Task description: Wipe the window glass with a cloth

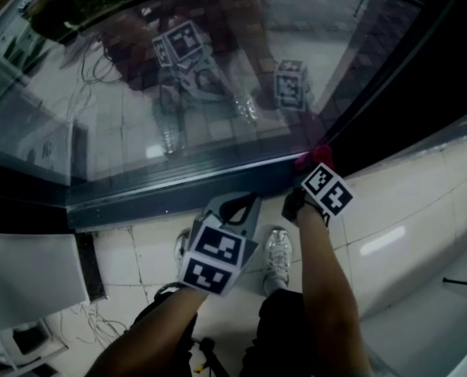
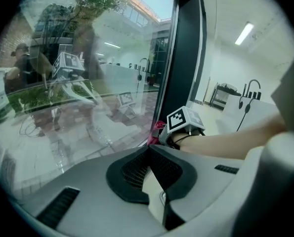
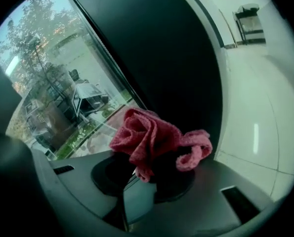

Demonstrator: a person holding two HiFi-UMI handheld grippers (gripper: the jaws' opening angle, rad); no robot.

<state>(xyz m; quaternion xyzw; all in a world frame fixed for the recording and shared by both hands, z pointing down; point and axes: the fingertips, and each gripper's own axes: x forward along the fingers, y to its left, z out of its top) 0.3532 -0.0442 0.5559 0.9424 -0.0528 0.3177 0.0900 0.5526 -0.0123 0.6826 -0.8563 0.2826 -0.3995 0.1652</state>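
Because the left gripper (image 1: 241,207) has no job in the wiping, it hangs low over the floor (image 1: 406,210), near the person's shoe (image 1: 278,254) and apart from the window glass (image 1: 217,77). Its own view shows its 2 jaws pressed together at the tip with nothing between them, so it is most likely just kept out of the way. To its right, the right gripper (image 1: 309,173) is stretched out further, down by the bottom of the window. Its 2 jaws are clamped on a red cloth (image 1: 316,156), which sticks out past the tips in a soft bunch. That is a good way to hold it, since the fluffy part would meet the glass first and the hard jaws would not scratch it. The cloth sits at the low right corner, where the glass meets the dark frame (image 1: 178,188). I cannot tell if the cloth touches the glass yet. Starting in a corner makes sense, I think, because then the wipe can go along the whole pane.
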